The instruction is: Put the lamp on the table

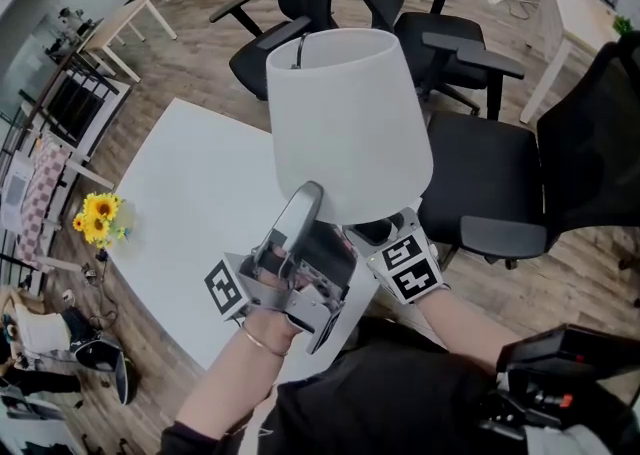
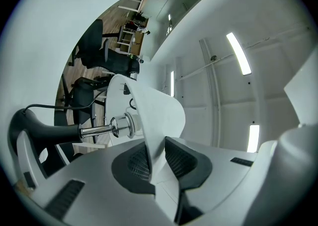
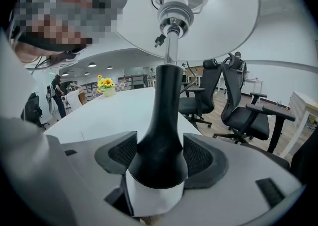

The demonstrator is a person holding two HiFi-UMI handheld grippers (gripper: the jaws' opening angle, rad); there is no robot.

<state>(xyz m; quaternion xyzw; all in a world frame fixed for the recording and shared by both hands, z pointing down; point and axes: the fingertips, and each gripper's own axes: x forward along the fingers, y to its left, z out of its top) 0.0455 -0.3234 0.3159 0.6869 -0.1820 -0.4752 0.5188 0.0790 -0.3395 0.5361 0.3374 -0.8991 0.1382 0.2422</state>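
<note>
The lamp has a white cone shade [image 1: 345,123], a chrome stem [image 2: 99,130] and a black flared base [image 3: 164,135]. It stands upright in the head view, held over the near right edge of the white table [image 1: 190,213]. My left gripper [image 1: 305,233] is shut on the shade's lower rim [image 2: 154,120], the thin wall pinched between both pads. My right gripper [image 1: 395,243] is shut on the black base, its pads [image 3: 198,158] pressing the wide lower part. The shade hides the base in the head view. Whether the lamp touches the table I cannot tell.
A pot of sunflowers [image 1: 98,218] stands at the table's left edge. Black office chairs [image 1: 480,173] crowd the table's right and far sides. Another white desk [image 1: 565,13] is at the back right. A person [image 3: 57,93] stands far off.
</note>
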